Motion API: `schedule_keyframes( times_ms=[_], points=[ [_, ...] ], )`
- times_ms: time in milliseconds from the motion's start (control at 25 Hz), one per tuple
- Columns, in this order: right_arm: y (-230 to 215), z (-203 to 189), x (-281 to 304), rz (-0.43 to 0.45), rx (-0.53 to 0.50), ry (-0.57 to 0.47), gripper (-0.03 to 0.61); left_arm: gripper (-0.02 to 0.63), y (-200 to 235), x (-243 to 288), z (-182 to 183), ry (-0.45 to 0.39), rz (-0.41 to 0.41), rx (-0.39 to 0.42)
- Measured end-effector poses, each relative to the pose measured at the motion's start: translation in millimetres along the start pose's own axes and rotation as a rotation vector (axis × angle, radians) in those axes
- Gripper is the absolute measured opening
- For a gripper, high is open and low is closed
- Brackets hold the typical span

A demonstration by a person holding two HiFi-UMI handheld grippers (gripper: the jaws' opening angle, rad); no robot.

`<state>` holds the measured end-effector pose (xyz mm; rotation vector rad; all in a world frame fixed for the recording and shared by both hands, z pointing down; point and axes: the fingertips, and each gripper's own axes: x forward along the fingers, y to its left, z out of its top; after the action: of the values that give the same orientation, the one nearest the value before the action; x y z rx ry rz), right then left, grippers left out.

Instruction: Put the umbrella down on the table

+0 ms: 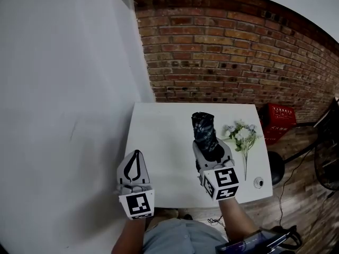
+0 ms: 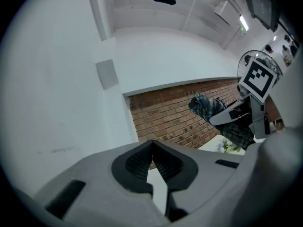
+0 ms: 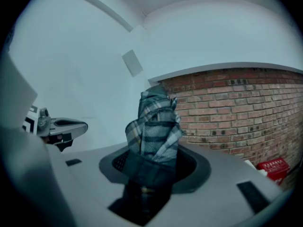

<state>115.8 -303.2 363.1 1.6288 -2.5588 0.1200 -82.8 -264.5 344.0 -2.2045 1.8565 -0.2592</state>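
The left gripper (image 2: 152, 145) has its jaws pressed together at the tips, with nothing between them. To the right of those jaws is the right gripper (image 1: 211, 151), its jaws clamped on the folded plaid umbrella (image 3: 154, 122). The lower part of the umbrella sits deep between the pads, and the rest of the bundle juts out past the fingertips, its loose cloth folds bunched at the far end. The left gripper view shows the umbrella held in the air against the wall, clear of the surface below. Under and ahead of both pairs of jaws lies the white table (image 1: 159, 136). On it, to the right of the right gripper's jaws, a bunch of pale flowers (image 1: 241, 135) lies flat with its stems towards the person, and a small round object (image 1: 258, 182) sits near the table's near right corner. Beyond the table's right edge stands a red crate (image 1: 279, 121) on the floor, and past everything rises the brick wall (image 1: 233, 46)
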Motion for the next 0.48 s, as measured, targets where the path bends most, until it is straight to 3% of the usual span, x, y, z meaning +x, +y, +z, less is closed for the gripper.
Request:
schedule_keyframes(
  times_ms=[160,480],
  points=[
    [1,-14,33,-0.005,-0.002,0.045,0.187,0.008,8,29,-21,0.030,-0.026,-0.042],
    [2,-55,93,-0.014,0.003,0.162,0.187,0.008,22,81,-68,0.072,-0.078,-0.024]
  ],
)
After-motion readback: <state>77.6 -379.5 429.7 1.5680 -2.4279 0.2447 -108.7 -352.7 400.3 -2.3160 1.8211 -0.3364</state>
